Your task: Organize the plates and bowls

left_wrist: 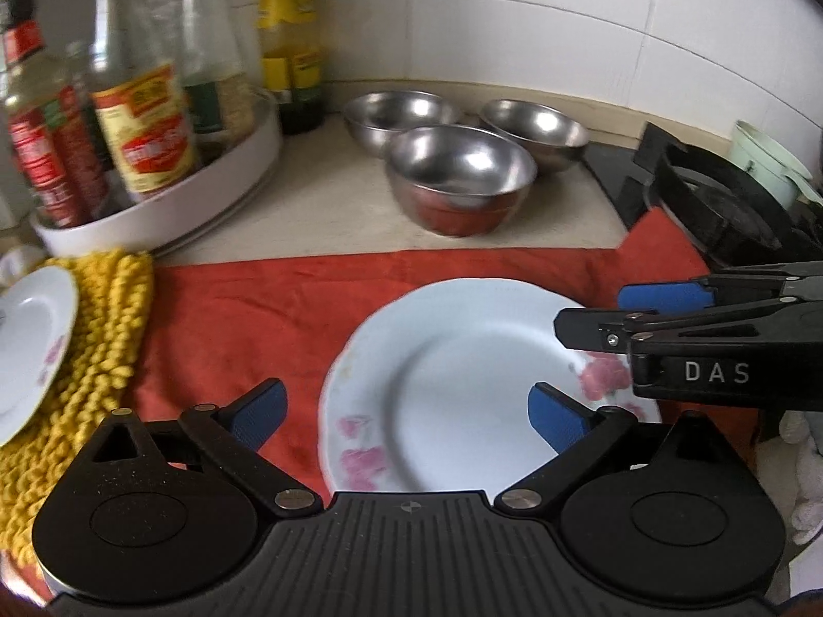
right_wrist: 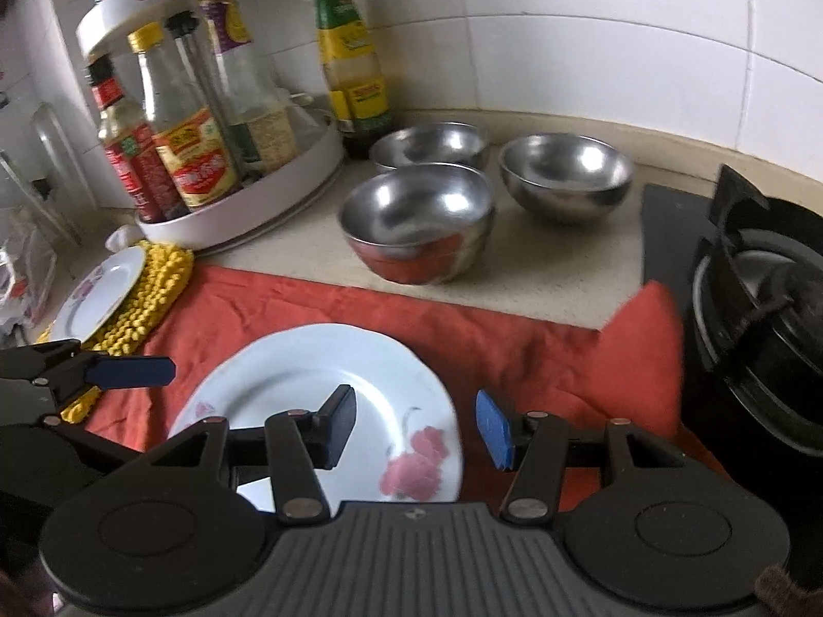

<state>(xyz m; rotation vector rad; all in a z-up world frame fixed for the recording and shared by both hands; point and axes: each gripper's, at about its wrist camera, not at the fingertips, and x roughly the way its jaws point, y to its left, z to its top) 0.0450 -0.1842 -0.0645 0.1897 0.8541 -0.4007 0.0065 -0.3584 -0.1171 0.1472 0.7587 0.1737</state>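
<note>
Ahead of my plate (left_wrist: 463,385): bare red cloth (left_wrist: 267,308), passable.
Beyond it: three steel bowls (left_wrist: 460,175) block.
Left of it: yellow mat (left_wrist: 97,339), bottle tray (left_wrist: 170,200).
Right of it: stove (right_wrist: 761,298).

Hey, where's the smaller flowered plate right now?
The smaller flowered plate sits at the far left in both wrist views, resting on the yellow knitted mat, just in front of the white bottle tray.
</note>
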